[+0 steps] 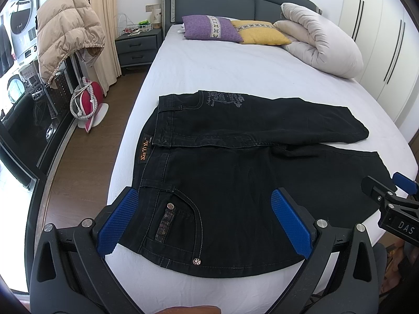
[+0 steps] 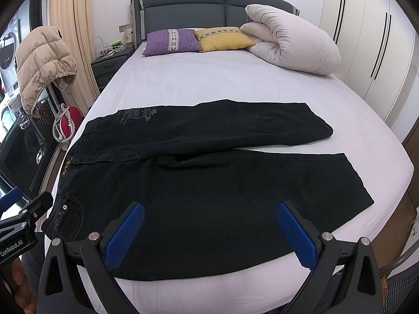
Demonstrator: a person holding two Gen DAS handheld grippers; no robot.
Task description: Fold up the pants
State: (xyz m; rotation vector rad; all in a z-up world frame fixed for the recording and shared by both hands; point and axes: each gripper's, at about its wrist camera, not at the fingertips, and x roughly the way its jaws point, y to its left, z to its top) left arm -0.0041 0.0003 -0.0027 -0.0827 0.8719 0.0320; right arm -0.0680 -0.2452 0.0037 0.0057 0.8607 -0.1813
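Note:
Black jeans (image 1: 222, 183) (image 2: 209, 178) lie flat across the foot of the bed, waistband to the left and both legs running right, slightly spread apart. The far leg shows a pale printed design near the hip. My left gripper (image 1: 204, 192) hovers open over the near hip, its blue pads (image 1: 117, 219) straddling the front pocket with rivets. My right gripper (image 2: 210, 206) is open above the near leg's thigh, holding nothing. Each gripper shows at the edge of the other's view: the right gripper (image 1: 387, 183) and the left gripper (image 2: 27, 198).
The white bed sheet (image 2: 209, 83) stretches beyond the jeans. Purple pillow (image 2: 172, 41), yellow pillow (image 2: 222, 39) and a rolled duvet (image 2: 290, 44) sit by the headboard. A nightstand (image 1: 137, 45), a beige jacket (image 1: 65, 31) and a red iron (image 1: 87, 103) stand left; wardrobe doors (image 2: 366, 39) stand right.

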